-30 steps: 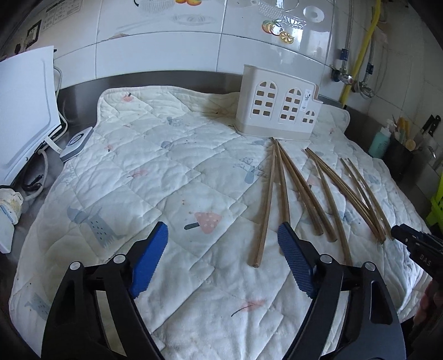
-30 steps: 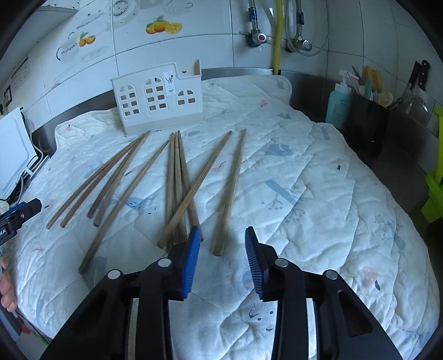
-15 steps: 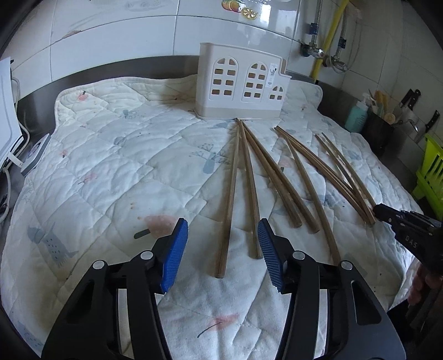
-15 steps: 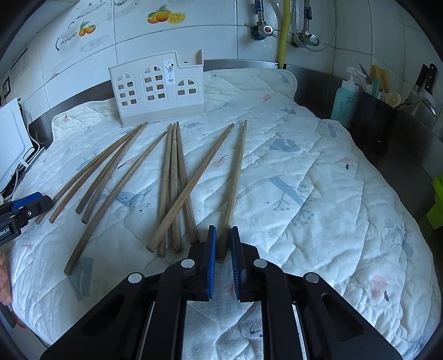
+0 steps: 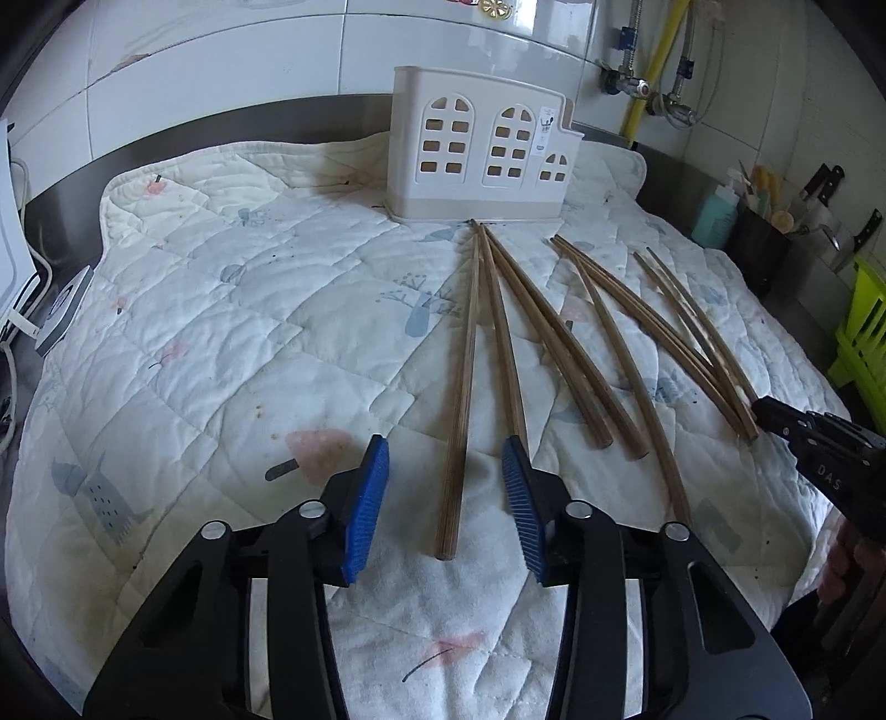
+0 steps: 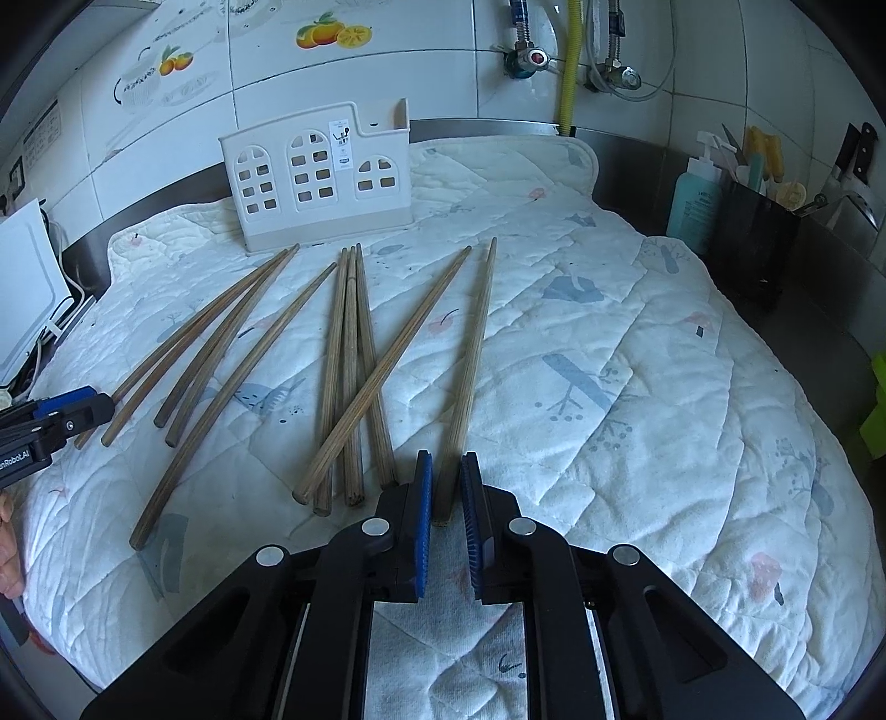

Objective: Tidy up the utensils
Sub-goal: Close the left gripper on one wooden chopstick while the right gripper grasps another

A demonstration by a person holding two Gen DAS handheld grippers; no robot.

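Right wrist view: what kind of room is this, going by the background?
Most likely a home kitchen counter. White wall tiles with fruit decals, plumbing valves and a yellow hose on the wall, and knives beside a black utensil pot at the right all suggest it.

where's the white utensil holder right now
The white utensil holder stands upright at the far edge of the quilted mat, against the tiled wall, left of centre in the right wrist view, just beyond the far tips of the wooden chopsticks.

quilted mat (image 6: 637,343) | teal bottle (image 6: 692,205) | knives (image 5: 825,185), possibly | yellow pipe (image 6: 570,61)
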